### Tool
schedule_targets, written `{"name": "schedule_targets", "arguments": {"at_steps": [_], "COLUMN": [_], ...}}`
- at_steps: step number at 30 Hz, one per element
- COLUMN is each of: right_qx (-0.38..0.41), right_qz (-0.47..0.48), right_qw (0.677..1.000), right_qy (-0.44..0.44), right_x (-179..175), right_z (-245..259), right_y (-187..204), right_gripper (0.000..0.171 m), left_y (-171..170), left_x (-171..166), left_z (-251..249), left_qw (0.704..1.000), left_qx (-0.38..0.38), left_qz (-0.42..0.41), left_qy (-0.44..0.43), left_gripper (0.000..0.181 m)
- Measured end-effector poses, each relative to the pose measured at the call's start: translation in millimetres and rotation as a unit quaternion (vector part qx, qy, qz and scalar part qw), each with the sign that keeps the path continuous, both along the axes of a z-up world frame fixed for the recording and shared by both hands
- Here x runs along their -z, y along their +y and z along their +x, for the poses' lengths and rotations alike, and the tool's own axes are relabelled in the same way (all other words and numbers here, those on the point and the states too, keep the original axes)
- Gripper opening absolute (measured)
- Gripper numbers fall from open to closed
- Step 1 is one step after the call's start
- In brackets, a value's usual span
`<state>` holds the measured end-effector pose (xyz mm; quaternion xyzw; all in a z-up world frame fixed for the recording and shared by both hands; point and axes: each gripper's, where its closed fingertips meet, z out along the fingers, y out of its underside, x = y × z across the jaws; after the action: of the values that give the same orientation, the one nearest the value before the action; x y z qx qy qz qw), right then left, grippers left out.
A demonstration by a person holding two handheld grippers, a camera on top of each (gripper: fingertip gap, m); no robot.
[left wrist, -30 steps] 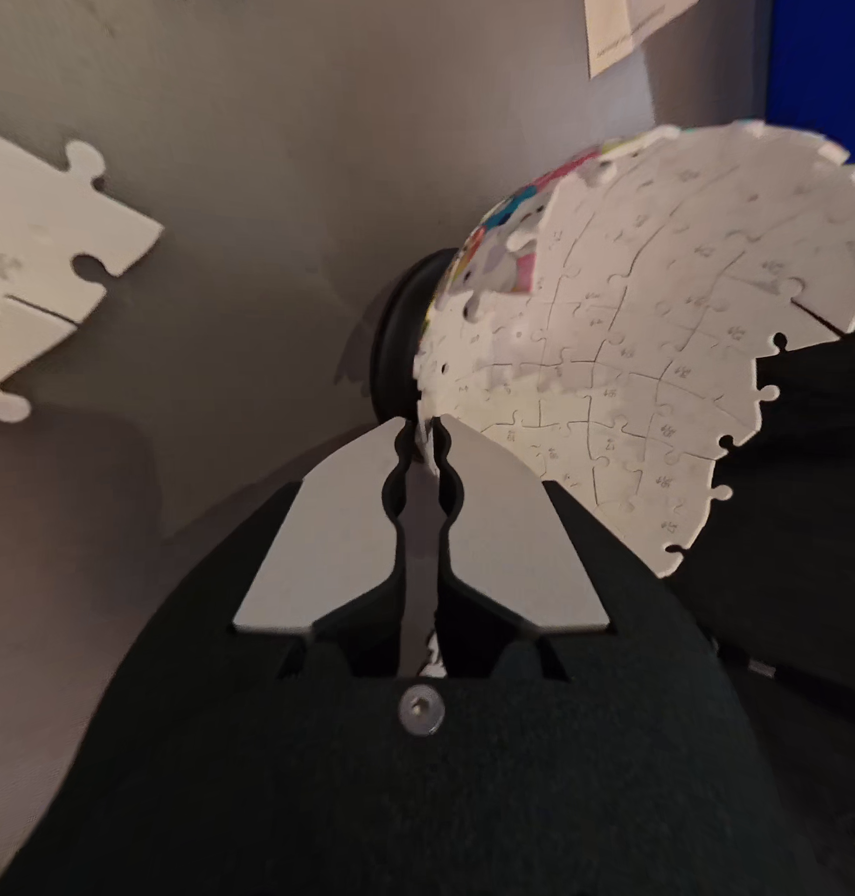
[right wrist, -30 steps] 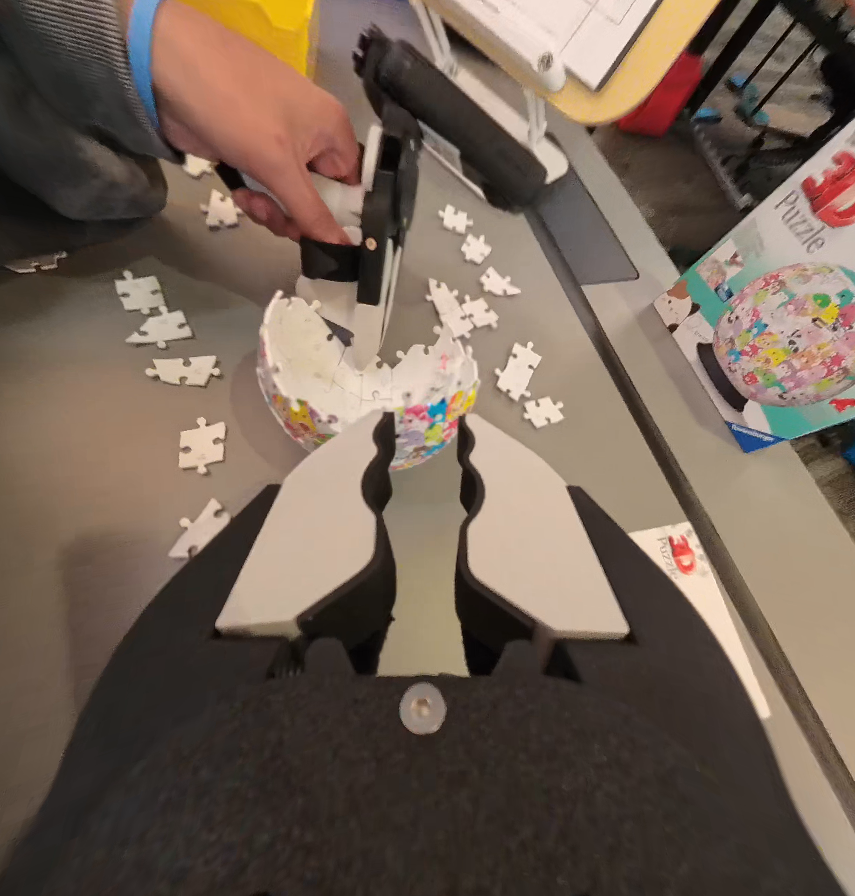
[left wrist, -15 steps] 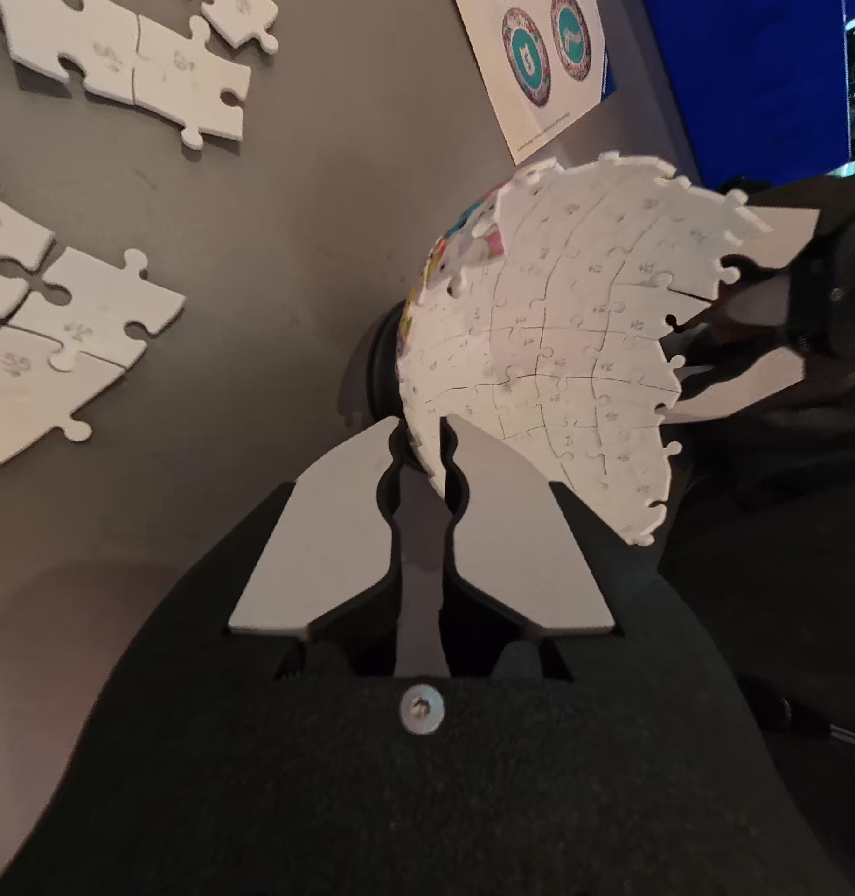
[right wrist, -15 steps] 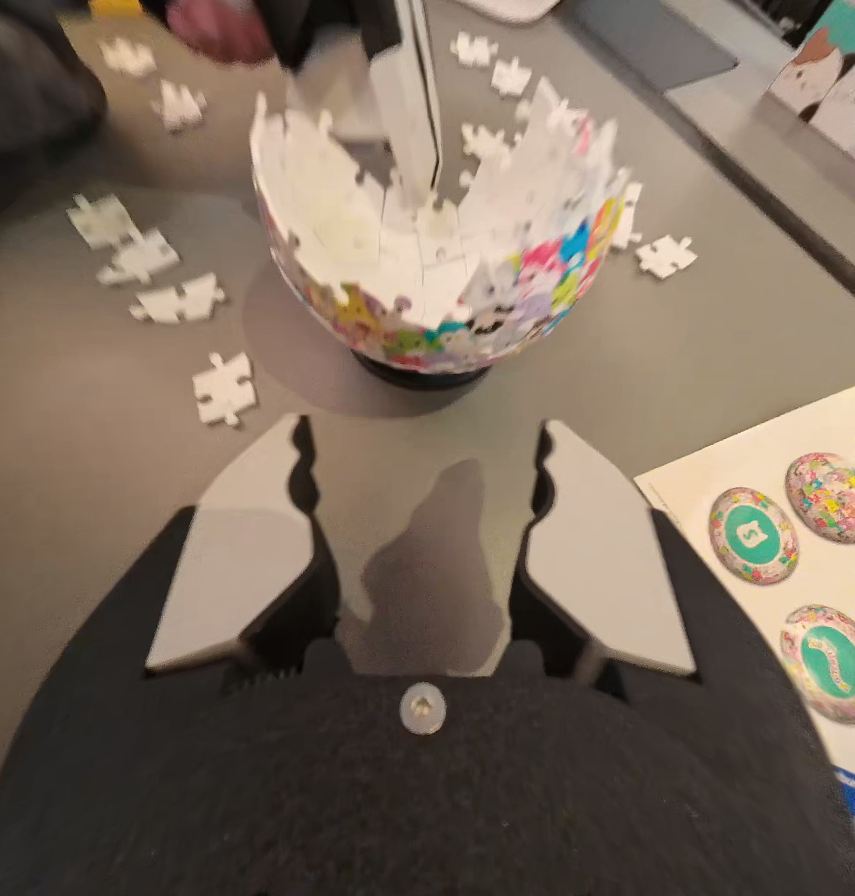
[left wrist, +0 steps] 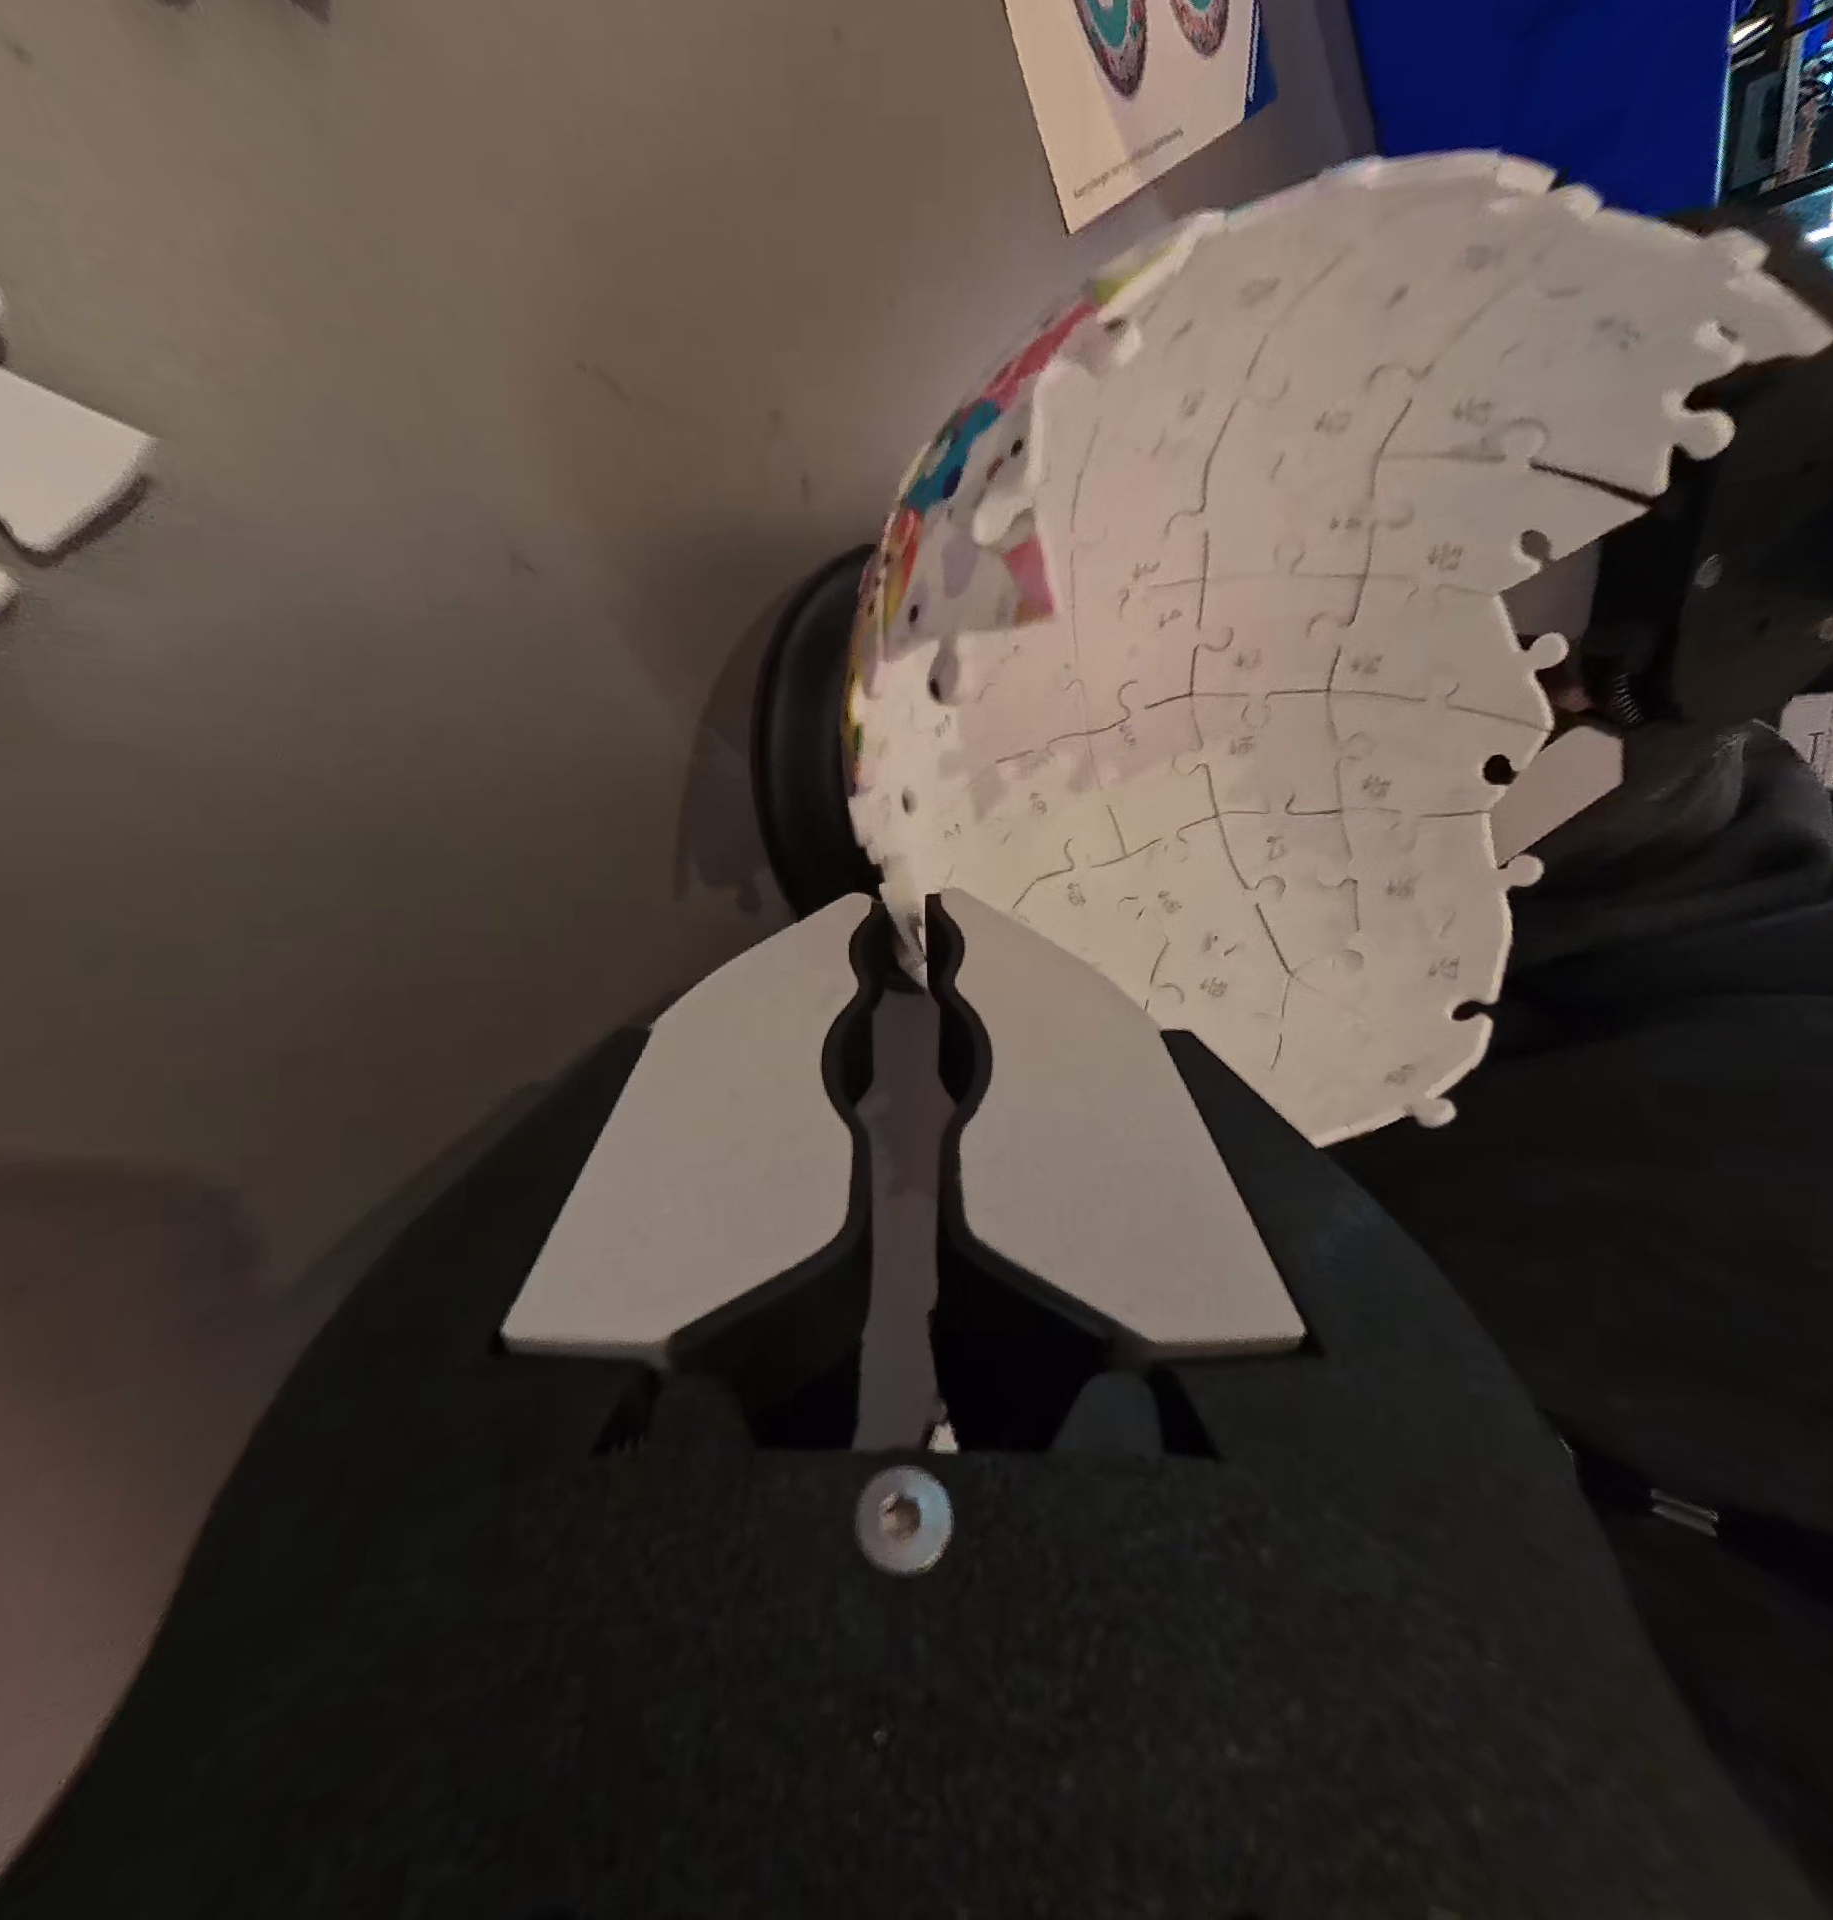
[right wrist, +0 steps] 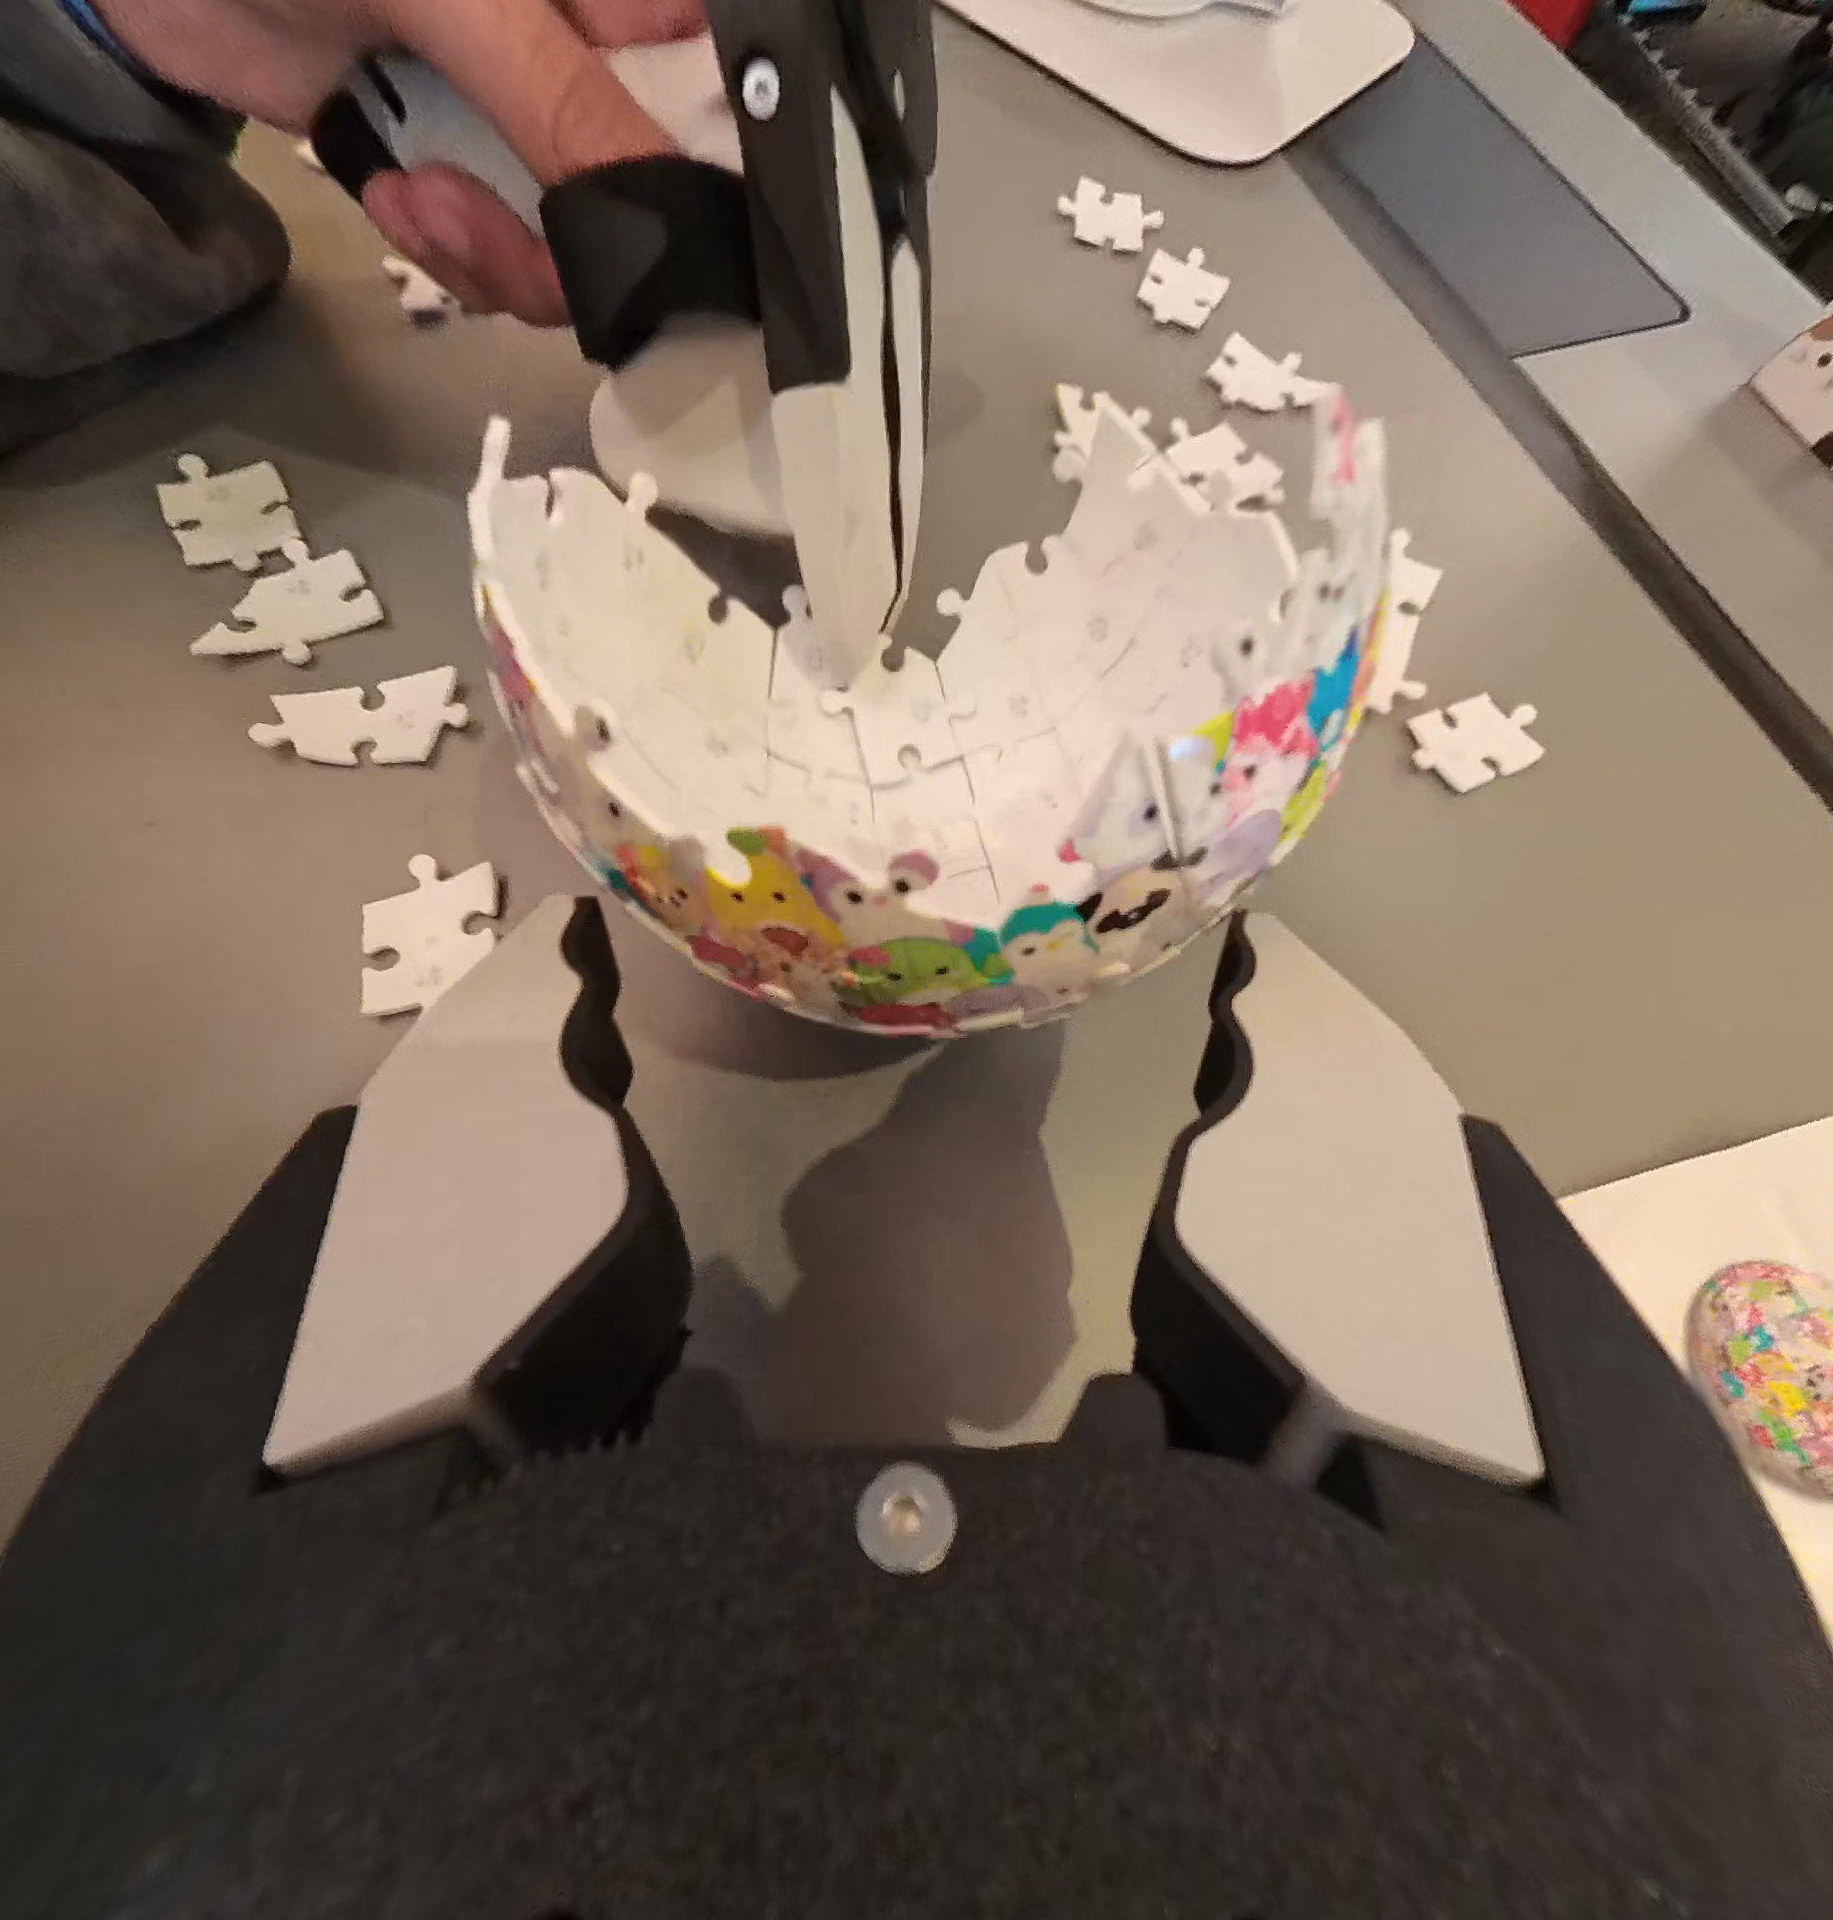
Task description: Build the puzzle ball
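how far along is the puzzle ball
About half done: the puzzle ball is an open bowl on its black stand. In hand: the left gripper pinches the bowl's rim; the right gripper, jaws open, holds nothing. Left: the upper half, with loose pieces scattered on the table.

The half-built puzzle ball (right wrist: 933, 790) stood on a stand (left wrist: 803, 727) on the table (right wrist: 164, 935), open side up. The left gripper (right wrist: 870, 613) reached down into the shell from behind, its tips pinching the far rim. The right gripper (right wrist: 907, 935) sat just before the ball, its jaws wide apart. Loose pieces (right wrist: 361, 717) lay on the table to the left, right and behind. A leaflet (right wrist: 1722, 1299) lay at the near right.
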<state>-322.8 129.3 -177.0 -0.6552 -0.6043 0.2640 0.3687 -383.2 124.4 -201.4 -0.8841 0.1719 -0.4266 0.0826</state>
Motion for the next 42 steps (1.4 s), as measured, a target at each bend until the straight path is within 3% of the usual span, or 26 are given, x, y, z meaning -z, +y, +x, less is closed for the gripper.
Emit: {"name": "schedule_targets", "arguments": {"at_steps": [7, 12, 17, 21, 26, 29, 42], "right_qx": [-0.014, -0.020, -0.023, -0.021, -0.019, -0.017, -0.018], "right_qz": [0.018, 0.018, 0.019, 0.021, 0.020, 0.020, 0.020], "right_qw": [1.000, 0.999, 0.999, 0.999, 0.999, 0.999, 0.998], "right_qy": [-0.018, -0.021, -0.027, -0.032, -0.039, -0.040, -0.053], "right_x": [-6, -10, -13, -14, -15, -16, -16], "right_z": [0, -3, -3, -4, -6, -7, -8], "right_y": [3, 4, 4, 5, 6, 6, 6], "right_gripper": [0.106, 0.106, 0.106, 0.106, 0.107, 0.107, 0.111], "left_y": [-1, 5, 2, 10, 7, 10, 6], "left_x": [-8, -38, -34, -21, -11, 0, 8], "left_z": [-5, -21, -2, 5, 15, 9, 9], "left_qw": [1.000, 0.991, 0.933, 0.869, 0.888, 0.882, 0.862], "left_qx": [-0.003, 0.036, 0.178, 0.255, 0.300, 0.323, 0.363], "left_qz": [0.012, 0.126, 0.287, 0.373, 0.295, 0.270, 0.268], "left_qy": [0.000, 0.040, 0.123, 0.201, 0.183, 0.211, 0.230], "left_gripper": [0.023, 0.024, 0.000, 0.000, 0.000, 0.000, 0.000]}}
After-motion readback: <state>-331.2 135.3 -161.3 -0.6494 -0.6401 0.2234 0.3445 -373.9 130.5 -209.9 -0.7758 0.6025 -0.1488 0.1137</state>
